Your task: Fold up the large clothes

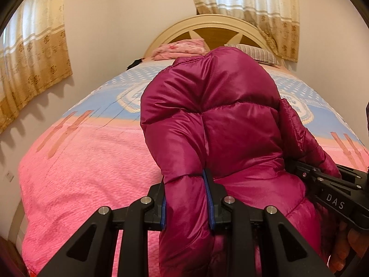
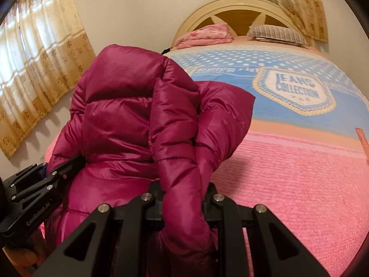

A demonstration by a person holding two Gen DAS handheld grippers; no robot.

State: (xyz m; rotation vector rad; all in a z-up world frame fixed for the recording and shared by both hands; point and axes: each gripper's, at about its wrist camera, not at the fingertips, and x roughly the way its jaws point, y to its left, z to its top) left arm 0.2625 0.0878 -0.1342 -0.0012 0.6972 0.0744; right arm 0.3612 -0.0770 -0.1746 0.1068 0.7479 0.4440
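Note:
A shiny magenta puffer jacket (image 1: 219,120) is held up above the bed, bunched and hanging from both grippers. My left gripper (image 1: 186,198) is shut on a thick padded fold of the jacket, blue pads pressing its sides. My right gripper (image 2: 184,194) is shut on another padded fold of the same jacket (image 2: 138,115). The right gripper also shows at the right edge of the left wrist view (image 1: 327,184), and the left gripper shows at the lower left of the right wrist view (image 2: 41,180). The two grippers are close side by side.
The bed has a pink and blue cover (image 2: 299,173) with a "Jeans Collection" badge. A pink folded blanket (image 2: 207,34) and a striped pillow (image 2: 276,32) lie by the cream headboard (image 1: 207,23). Beige curtains (image 1: 30,64) hang on the walls at left and behind.

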